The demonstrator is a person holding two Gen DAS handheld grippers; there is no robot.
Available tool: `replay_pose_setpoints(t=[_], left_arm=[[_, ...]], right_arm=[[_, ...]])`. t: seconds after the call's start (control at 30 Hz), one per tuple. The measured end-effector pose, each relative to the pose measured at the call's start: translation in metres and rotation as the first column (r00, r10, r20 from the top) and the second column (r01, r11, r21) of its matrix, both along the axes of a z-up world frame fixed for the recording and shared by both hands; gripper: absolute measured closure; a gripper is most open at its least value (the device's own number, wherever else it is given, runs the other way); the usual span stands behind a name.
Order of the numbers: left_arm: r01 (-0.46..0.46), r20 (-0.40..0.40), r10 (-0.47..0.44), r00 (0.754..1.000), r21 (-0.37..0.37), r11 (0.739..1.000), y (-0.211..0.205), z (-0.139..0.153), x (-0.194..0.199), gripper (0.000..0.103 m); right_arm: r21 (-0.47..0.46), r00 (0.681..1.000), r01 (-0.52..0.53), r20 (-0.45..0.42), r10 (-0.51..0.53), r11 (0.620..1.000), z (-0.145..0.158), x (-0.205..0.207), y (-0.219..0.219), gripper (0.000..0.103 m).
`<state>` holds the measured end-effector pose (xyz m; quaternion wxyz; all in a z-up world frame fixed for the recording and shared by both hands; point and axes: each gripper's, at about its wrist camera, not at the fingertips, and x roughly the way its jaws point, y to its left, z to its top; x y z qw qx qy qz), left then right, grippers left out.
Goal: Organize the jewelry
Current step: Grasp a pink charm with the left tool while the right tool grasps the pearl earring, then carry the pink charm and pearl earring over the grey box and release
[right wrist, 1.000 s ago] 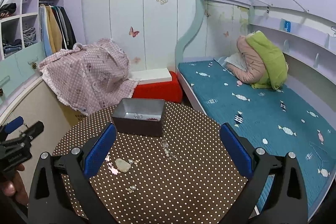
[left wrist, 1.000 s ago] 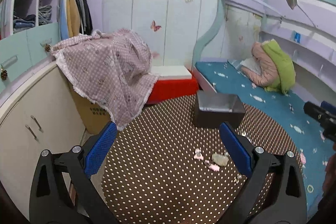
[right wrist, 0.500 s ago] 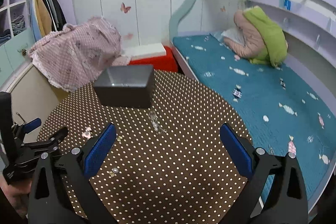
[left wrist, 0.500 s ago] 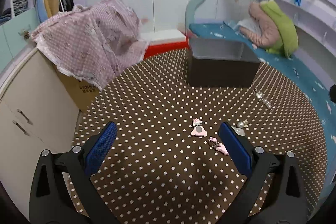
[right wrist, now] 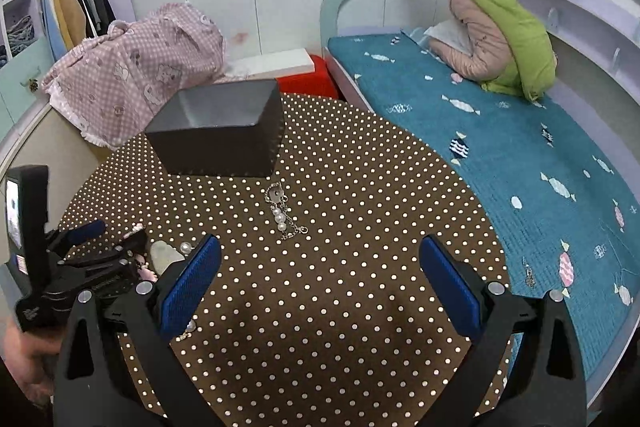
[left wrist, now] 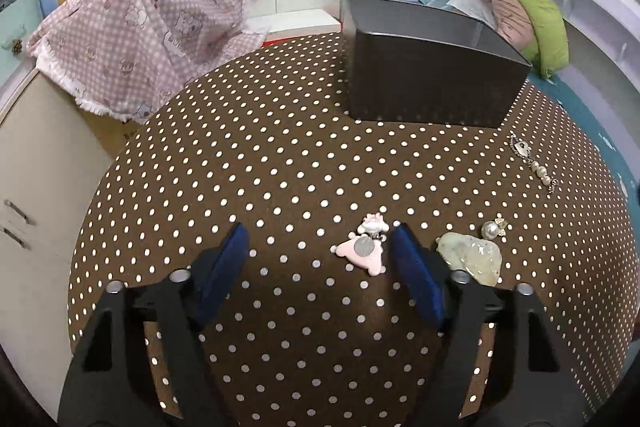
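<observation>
Pink charm point(left wrist: 362, 251) now between the parted blue pads point(left wrist: 416, 279) of the left gripper point(left wrist: 320, 263), ungrasped — half a second back lay well ahead of them. Right gripper point(right wrist: 320, 279) spread wide, nothing held, lower over the table than before. Pearl chain point(right wrist: 282, 213) just in front of the dark box point(right wrist: 224, 143). Pale stone point(left wrist: 472, 259) and pearl earring point(left wrist: 492, 229) right of the charm. Brown dotted tablecloth point(left wrist: 280, 167) beneath — teal bed point(right wrist: 500, 155) right of the box, pink checked cloth point(left wrist: 152, 31) left.

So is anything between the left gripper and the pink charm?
Nothing visible. The left gripper is open, and the pink charm lies on the cloth between its fingers, close to the right one.
</observation>
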<state>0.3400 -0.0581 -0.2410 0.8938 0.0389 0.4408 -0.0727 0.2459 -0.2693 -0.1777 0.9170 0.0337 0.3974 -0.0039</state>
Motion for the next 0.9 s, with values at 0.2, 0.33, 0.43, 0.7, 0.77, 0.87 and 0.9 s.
replay_pose_setpoints(t=[0.2,0.33,0.43,0.7,0.77,0.87,0.9], left_arm=[[0.059,-0.004,-0.059,0.998,-0.044,0.997,0.001,0.005,-0.003,0.084],[0.067,-0.014,-0.068,0.998,-0.096,0.993,0.011,0.009,-0.008,0.087],[0.067,-0.001,-0.067,0.998,-0.107,0.992,0.018,0.014,-0.015,0.087],[0.059,0.023,-0.057,0.998,-0.110,0.992,0.035,0.027,-0.030,0.088],[0.057,0.024,-0.055,0.998,-0.117,0.992,0.039,0.029,-0.033,0.088],[0.057,0.029,-0.054,0.998,-0.120,0.991,0.041,0.032,-0.037,0.088],[0.058,0.030,-0.054,0.998,-0.123,0.991,0.041,0.033,-0.037,0.088]], right_arm=[[0.009,0.999,-0.011,-0.044,0.011,1.000,-0.020,0.026,-0.003,0.008],[0.007,0.996,-0.045,-0.082,0.046,0.999,-0.035,0.048,-0.001,0.008],[-0.009,0.990,-0.097,-0.108,0.095,0.995,-0.046,0.062,0.005,0.015],[-0.068,0.975,-0.207,-0.097,0.200,0.976,-0.051,0.064,0.025,0.071],[-0.083,0.971,-0.224,-0.102,0.215,0.971,-0.050,0.060,0.031,0.095],[-0.018,0.969,-0.229,-0.094,0.226,0.973,-0.046,0.055,0.027,0.095],[0.002,0.971,-0.225,-0.083,0.224,0.974,-0.042,0.052,0.024,0.095]])
